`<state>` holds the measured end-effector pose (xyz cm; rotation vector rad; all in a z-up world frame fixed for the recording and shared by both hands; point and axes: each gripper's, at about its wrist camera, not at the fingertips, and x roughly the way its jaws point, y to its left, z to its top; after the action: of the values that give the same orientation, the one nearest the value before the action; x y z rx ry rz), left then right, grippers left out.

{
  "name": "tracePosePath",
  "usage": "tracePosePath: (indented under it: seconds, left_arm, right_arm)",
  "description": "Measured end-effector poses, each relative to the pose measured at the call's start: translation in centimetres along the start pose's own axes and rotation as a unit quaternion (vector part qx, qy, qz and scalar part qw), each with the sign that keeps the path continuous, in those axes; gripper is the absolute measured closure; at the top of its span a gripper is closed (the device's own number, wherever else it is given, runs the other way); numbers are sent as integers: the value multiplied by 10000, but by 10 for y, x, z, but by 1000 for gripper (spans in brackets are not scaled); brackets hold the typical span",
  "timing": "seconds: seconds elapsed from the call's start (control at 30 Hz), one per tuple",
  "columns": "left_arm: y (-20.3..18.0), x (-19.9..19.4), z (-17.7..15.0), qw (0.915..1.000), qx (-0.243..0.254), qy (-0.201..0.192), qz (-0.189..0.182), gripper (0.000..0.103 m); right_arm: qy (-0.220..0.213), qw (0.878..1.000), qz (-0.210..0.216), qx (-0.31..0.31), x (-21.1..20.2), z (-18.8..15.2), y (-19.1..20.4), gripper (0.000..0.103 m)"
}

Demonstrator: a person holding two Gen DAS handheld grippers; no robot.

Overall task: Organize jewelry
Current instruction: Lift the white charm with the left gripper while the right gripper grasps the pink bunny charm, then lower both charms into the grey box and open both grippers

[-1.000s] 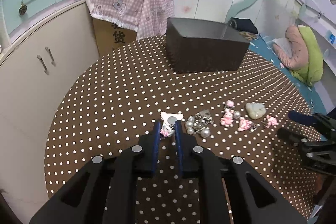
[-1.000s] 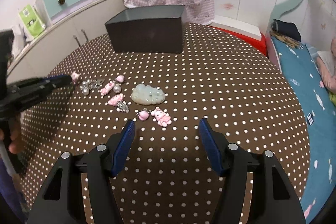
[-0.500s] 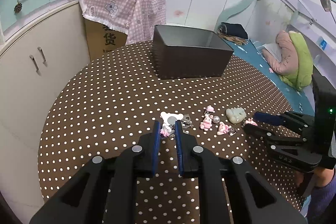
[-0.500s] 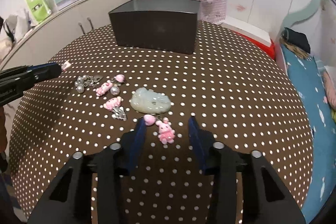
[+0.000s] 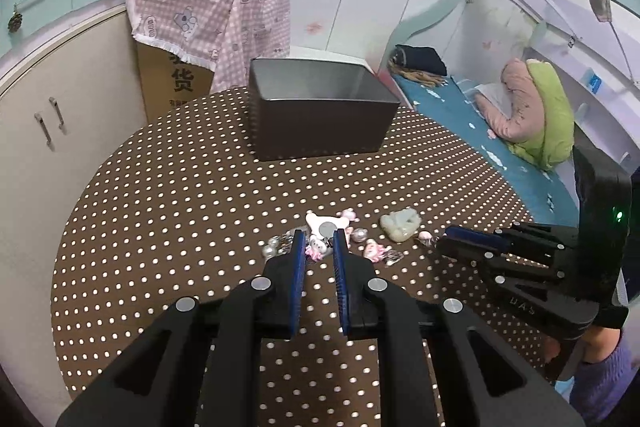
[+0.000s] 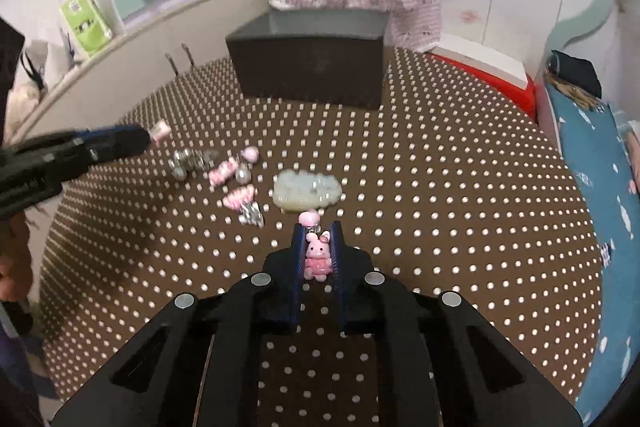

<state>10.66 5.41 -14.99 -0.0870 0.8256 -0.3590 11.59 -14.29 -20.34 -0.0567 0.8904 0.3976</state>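
On the brown polka-dot table [image 5: 168, 211] lies a row of jewelry: pearl pieces [image 6: 182, 165], pink charms [image 6: 236, 201] and a pale jade pendant [image 6: 306, 189]. My left gripper [image 5: 319, 239] is shut on a small pink-and-white bear charm [image 5: 318, 247] and holds it just above the table; in the right wrist view it [image 6: 146, 139] reaches in from the left. The jaws of my right gripper [image 6: 317, 229] are closing, and a pink bunny charm [image 6: 316, 255] sits pinched between its pads. A dark open box [image 5: 320, 119] stands at the far side of the table.
A pink checked cloth [image 5: 208, 11] covers a cardboard carton behind the table. White cupboards [image 5: 48, 131] run along the left. A bed with a blue sheet [image 5: 472, 123] lies to the right. A person's hand [image 5: 592, 347] holds the right gripper.
The right jaws have closed from wide apart onto the pink bunny charm. The left gripper, still shut on its charm, has risen a little off the table.
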Motion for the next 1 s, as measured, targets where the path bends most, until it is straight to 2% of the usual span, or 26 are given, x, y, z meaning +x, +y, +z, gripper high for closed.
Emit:
tracePosePath:
  seconds: [0.4,0.6,0.73,0.87,1.0]
  left_arm:
    - [-10,-8,27,9993,12,-160,-332,90]
    - [-15,-5,65,9985,75,-284,-469,90]
    - [-10,13,103,9973,-69,-149,-717,90]
    - [-1,41,135,9967,-237,98,-768,90]
    - [11,73,151,9969,-411,402,-545,90]
  right_arm:
    - [-470,9986,153,194,-30,34,-12,90]
    - [-759,9964,295,245,-42,76,-18,90]
    - [-811,9953,381,369,-35,113,-24,90]
    - [-766,9939,527,595,-18,144,-32,90]
    - [-559,9949,478,693,12,169,-34,90]
